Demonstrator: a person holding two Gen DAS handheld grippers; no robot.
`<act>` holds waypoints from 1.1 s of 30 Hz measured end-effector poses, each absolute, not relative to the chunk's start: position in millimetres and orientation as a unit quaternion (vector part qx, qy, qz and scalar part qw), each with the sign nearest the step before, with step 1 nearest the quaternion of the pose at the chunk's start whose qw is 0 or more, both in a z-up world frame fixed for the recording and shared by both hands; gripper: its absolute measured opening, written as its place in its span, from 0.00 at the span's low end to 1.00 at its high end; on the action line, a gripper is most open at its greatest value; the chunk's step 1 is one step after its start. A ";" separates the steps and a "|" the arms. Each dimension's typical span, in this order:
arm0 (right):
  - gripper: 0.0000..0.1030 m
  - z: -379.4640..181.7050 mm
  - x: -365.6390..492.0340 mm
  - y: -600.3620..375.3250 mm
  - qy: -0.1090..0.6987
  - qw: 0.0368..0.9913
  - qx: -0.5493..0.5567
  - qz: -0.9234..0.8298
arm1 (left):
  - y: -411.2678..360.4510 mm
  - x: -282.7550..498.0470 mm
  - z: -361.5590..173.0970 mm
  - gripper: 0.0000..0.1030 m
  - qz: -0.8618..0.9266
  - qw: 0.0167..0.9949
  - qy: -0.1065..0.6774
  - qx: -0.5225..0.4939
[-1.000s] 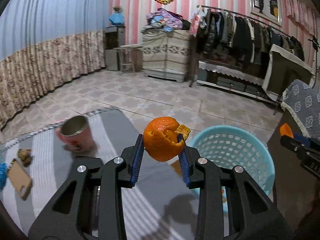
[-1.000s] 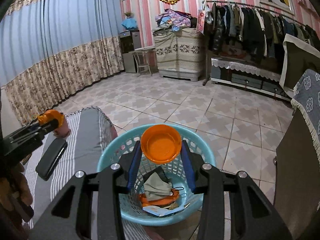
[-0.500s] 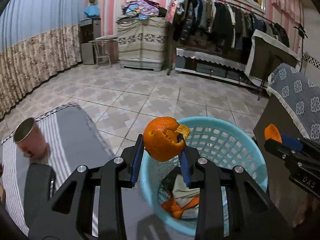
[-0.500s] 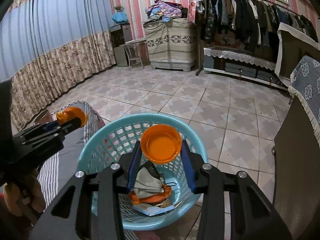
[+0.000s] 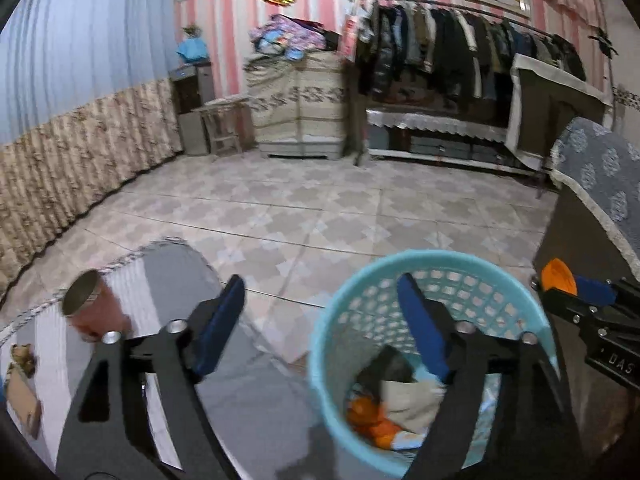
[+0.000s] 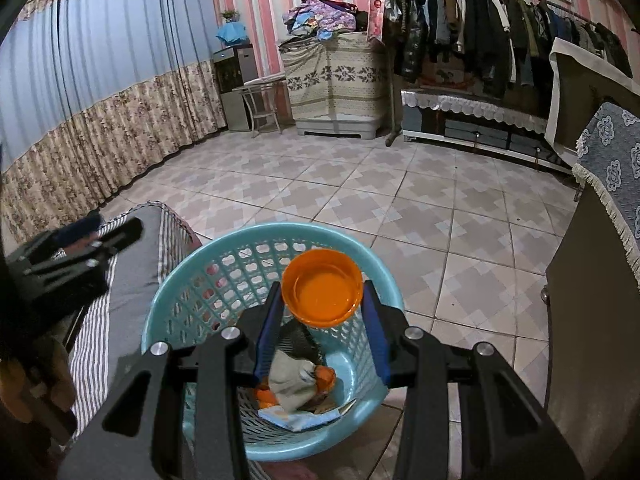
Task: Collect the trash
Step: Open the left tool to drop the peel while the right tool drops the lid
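Note:
My left gripper hangs over the near left rim of the turquoise basket, its jaws opening wide with nothing between them. Orange peel lies in the basket beside a grey cloth. My right gripper is shut on an orange cap, held hollow side up above the basket. The left wrist view shows this cap at the far right. The left gripper appears blurred at the left of the right wrist view.
A pink cup and a brown card sit on the grey striped tablecloth to the left of the basket. A dark cabinet with a lace-edged cover stands close on the right. Tiled floor stretches beyond.
The left jaws have spread apart and the orange peel has left them and now lies in the basket. The right gripper keeps the orange cap over the basket.

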State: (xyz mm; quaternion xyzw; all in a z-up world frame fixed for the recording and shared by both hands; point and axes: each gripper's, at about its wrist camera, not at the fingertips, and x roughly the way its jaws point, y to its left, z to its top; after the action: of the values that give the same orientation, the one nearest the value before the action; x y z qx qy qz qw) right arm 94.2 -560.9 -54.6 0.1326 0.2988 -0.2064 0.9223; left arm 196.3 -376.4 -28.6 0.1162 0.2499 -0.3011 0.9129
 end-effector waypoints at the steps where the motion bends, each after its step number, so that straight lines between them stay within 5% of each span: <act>1: 0.38 -55.7 96.1 -559.5 0.299 0.923 0.132 -0.204 | -368.3 197.8 -24.8 0.82 -0.289 0.918 0.246 0.114; 6: 0.39 -61.1 111.9 -549.1 0.301 0.925 0.129 -0.194 | -336.8 201.1 -11.8 0.93 -0.244 0.934 0.234 0.114; 13: 0.39 -69.4 139.2 -531.8 0.313 0.925 0.118 -0.181 | -291.5 202.4 -3.7 0.95 -0.192 0.948 0.229 0.110; 15: 0.46 -71.3 145.1 -529.8 0.316 0.924 0.119 -0.181 | -281.4 205.5 -2.4 0.95 -0.186 0.949 0.234 0.104; 17: 0.73 -71.6 149.7 -528.5 0.320 0.922 0.121 -0.180 | -269.6 206.5 -2.1 0.95 -0.176 0.951 0.236 0.098; 23: 0.88 -65.3 152.3 -518.3 0.317 0.922 0.105 -0.194 | -244.6 210.7 1.4 0.95 -0.154 0.955 0.237 0.084; 33: 0.89 -44.7 140.1 -488.0 0.290 0.936 0.082 -0.185 | -210.2 195.6 5.9 0.95 -0.128 0.963 0.228 0.069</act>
State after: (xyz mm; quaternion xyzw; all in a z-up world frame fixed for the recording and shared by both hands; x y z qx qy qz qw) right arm 140.1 -488.0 -44.7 0.0819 0.2897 -0.1846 0.9356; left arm 195.6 -210.2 5.9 0.0689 0.2275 -0.1280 0.9629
